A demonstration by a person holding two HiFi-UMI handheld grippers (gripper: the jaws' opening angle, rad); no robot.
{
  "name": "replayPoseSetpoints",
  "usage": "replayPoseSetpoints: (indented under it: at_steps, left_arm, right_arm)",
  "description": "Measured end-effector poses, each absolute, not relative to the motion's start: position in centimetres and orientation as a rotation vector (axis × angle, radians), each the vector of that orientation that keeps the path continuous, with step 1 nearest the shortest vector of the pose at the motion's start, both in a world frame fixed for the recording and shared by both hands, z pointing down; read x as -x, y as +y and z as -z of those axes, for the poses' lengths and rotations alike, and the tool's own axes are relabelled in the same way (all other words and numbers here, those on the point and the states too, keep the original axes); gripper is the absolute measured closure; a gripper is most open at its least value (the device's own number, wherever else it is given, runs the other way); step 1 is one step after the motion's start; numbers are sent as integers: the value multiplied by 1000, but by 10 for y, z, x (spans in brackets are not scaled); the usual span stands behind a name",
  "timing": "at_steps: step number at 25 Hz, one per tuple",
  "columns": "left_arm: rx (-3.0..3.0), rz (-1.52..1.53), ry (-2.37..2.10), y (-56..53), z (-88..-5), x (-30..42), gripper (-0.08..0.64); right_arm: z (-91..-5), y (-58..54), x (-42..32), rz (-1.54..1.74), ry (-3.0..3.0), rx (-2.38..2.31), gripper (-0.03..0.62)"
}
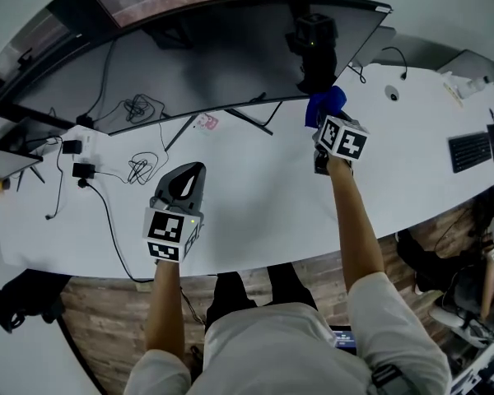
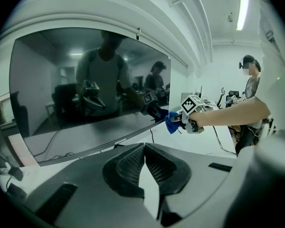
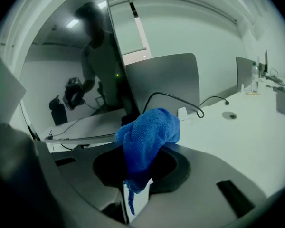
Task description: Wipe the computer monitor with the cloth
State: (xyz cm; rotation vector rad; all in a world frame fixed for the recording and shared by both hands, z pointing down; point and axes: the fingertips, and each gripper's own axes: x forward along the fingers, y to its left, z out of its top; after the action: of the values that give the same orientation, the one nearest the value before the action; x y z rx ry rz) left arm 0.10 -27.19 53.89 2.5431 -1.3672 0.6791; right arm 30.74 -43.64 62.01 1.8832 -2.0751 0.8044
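A wide curved monitor (image 1: 206, 56) with a dark screen stands at the back of the white desk (image 1: 263, 196). My right gripper (image 1: 319, 120) is shut on a bunched blue cloth (image 1: 325, 105), held just off the screen's lower right corner. In the right gripper view the blue cloth (image 3: 149, 137) spills out of the jaws, with the monitor (image 3: 102, 65) seen edge-on to the left. My left gripper (image 1: 196, 171) hovers low over the desk in front of the screen, shut with nothing in it. From the left gripper view the monitor (image 2: 85, 94) fills the left and the cloth (image 2: 172, 122) shows at its corner.
Loose cables (image 1: 140, 167) and power adaptors (image 1: 82, 169) lie on the desk's left part. A black keyboard (image 1: 469, 151) sits at far right. The monitor's stand legs (image 1: 255, 120) spread under the screen. Another screen's grey back (image 3: 168, 80) stands behind. A person (image 2: 249, 80) stands at right.
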Motion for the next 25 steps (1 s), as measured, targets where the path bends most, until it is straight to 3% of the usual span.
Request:
replayPoseSetpoints:
  at_steps: [9, 25]
  left_arm:
    - [-2534, -668, -1382, -263, -545, 50, 541]
    - [-2522, -642, -1421, -253, -548, 193, 541]
  right_arm:
    - [-622, -429, -256, -946, -2114, -1946, 506]
    - [-624, -410, -76, -913, -2177, -1799, 506]
